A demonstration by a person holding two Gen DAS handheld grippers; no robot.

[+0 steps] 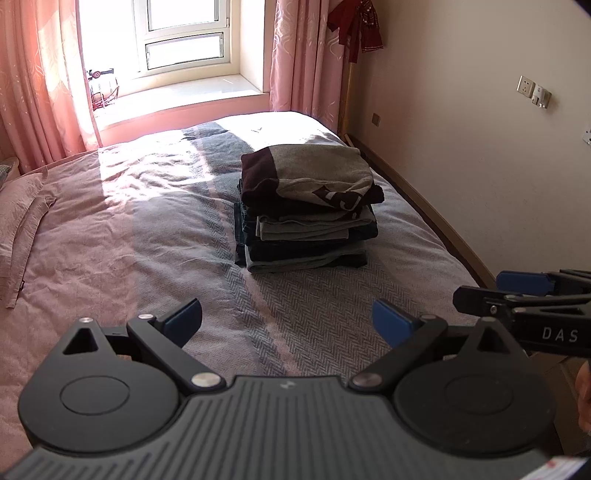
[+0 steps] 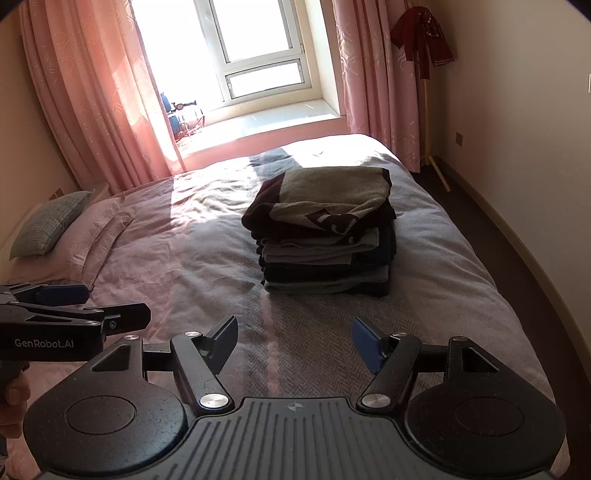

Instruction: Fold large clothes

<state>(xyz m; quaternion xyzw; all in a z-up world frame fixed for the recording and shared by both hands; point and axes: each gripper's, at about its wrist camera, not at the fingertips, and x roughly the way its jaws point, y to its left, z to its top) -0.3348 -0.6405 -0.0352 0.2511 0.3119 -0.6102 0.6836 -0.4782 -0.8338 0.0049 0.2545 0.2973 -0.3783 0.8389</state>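
A stack of folded clothes (image 1: 306,210) (image 2: 325,232) rests on the bed, topped by a grey and dark maroon garment with lettering. My left gripper (image 1: 288,321) hovers open over the bedcover, well short of the stack, with nothing between its blue pads. My right gripper (image 2: 293,341) is open too, held over the cover in front of the stack. Each gripper shows in the other's view: the right gripper (image 1: 480,291) at the right edge, the left gripper (image 2: 114,306) at the left edge.
The bed (image 1: 122,229) has a pink and grey striped cover, with pillows (image 2: 51,225) at the left. Pink curtains (image 2: 103,92) frame a bright window. A wall (image 1: 480,129) and floor strip run along the bed's right side. A red garment (image 2: 421,33) hangs on a stand.
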